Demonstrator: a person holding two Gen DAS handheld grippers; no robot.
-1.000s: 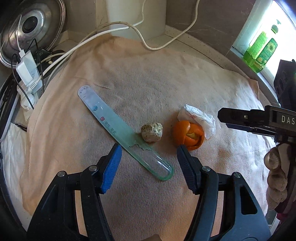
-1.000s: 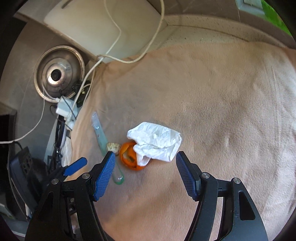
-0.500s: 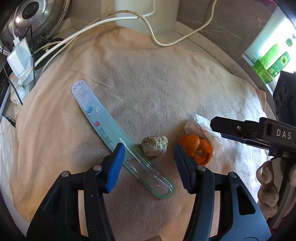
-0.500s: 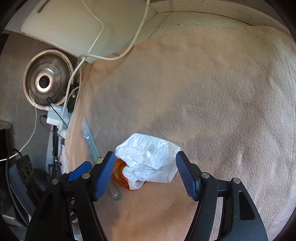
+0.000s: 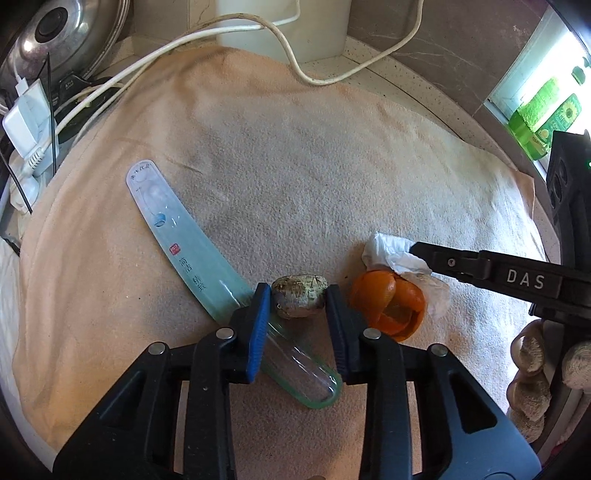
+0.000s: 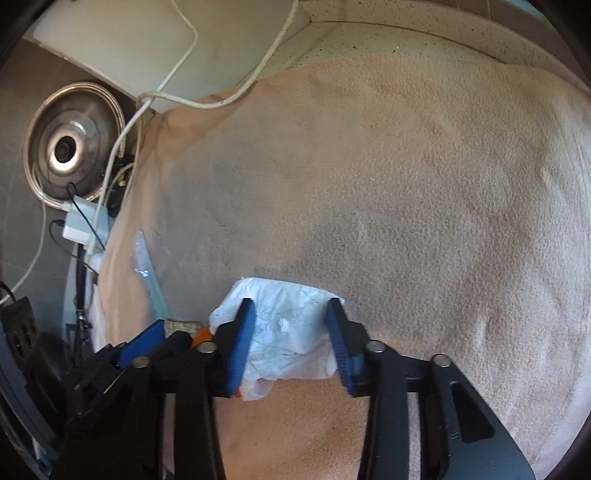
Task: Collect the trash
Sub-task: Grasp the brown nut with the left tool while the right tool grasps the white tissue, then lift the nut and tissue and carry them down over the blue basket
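A small brown-grey lump of trash (image 5: pixel 299 295) lies on the peach towel (image 5: pixel 295 166). My left gripper (image 5: pixel 297 301) has its blue pads touching both sides of the lump. Beside it lie an orange peel (image 5: pixel 388 308) and a long clear green-tinted plastic wrapper (image 5: pixel 192 266). A crumpled white tissue (image 6: pixel 286 332) sits between the pads of my right gripper (image 6: pixel 288 332), which are closed in against its sides. The tissue also shows in the left wrist view (image 5: pixel 391 254) with the right gripper's finger over it.
White cables (image 5: pixel 258 33) cross the back of the towel. A steel pot lid (image 6: pixel 72 144) and a white charger (image 5: pixel 24 122) stand at the left edge. Green bottles (image 5: pixel 543 118) stand on the sill at the right. A white appliance (image 6: pixel 110 33) is at the back.
Both grippers have moved forward and down onto the towel and narrowed. The left one has closed around the lump, the right one around the tissue.
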